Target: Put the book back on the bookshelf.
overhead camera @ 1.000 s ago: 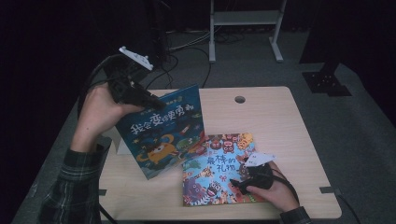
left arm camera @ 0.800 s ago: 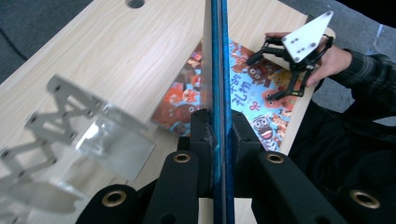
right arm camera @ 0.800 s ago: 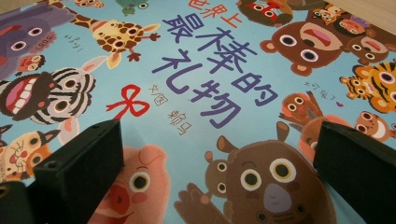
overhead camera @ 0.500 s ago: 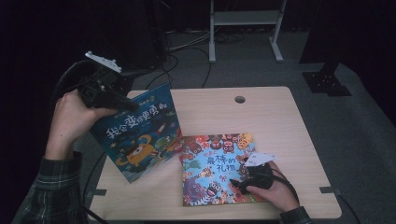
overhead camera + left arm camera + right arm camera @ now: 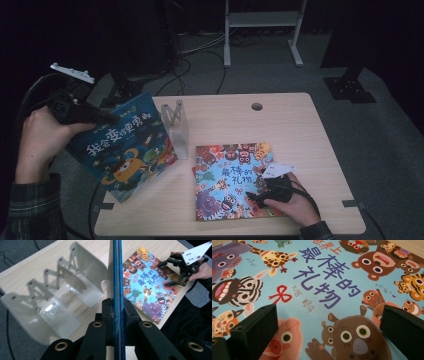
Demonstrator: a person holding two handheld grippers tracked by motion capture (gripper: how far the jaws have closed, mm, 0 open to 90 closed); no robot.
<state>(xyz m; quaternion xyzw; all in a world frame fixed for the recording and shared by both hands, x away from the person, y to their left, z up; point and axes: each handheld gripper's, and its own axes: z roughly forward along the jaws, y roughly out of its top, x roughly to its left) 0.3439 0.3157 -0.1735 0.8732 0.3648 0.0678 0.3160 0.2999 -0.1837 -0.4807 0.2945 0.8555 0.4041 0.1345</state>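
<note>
A: Starting nearest: what is the right gripper doing?

B: It is resting over the animal picture book, which is lying flat on the table near the front edge. In the right gripper view its jaws are standing wide apart above the cover, gripping nothing.

A: And the left gripper?

B: It is pinching the blue monster book at its top edge, jaws closed tight on the cover; in the left gripper view the book is running edge-on straight out between them. The book is hanging tilted at the table's left side, partly past the edge, just beside the metal bookend rack.

A: So the book is going into that rack?

B: That's my reading. To do it well, the person should be turning the book upright, keeping its spine in line with the rack's plates, and lowering it into a gap rather than onto a plate edge. The rack looks light, so a sideways nudge could push it along the table.

A: Anything for the other hand?

B: Staying low on the animal book is fine; it is lying well apart from the rack's slot.
</note>
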